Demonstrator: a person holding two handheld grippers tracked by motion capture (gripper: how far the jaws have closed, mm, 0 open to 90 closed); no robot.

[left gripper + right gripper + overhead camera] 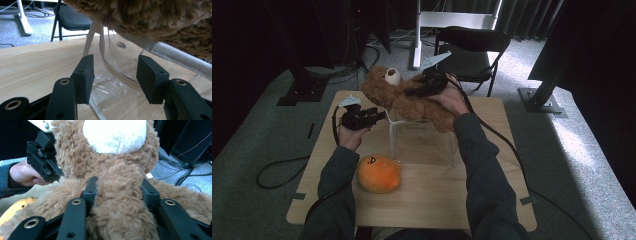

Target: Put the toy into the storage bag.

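A brown teddy bear (404,96) with a white muzzle lies on top of a clear plastic stand (422,142) at the middle of the table. My right gripper (428,85) is shut on the bear's body (117,202), its jaws pressed into the fur on both sides. My left gripper (374,115) stands open at the stand's left edge, just under the bear's fur (150,20). The stand's clear wall (117,72) runs between the left jaws. An orange plush toy (379,173) lies near the table's front left.
The wooden table (492,200) has bare room at its front right. A black folding chair (472,52) stands behind it, with a white post (417,35) and dark stands on the carpet. Cables trail off both sides.
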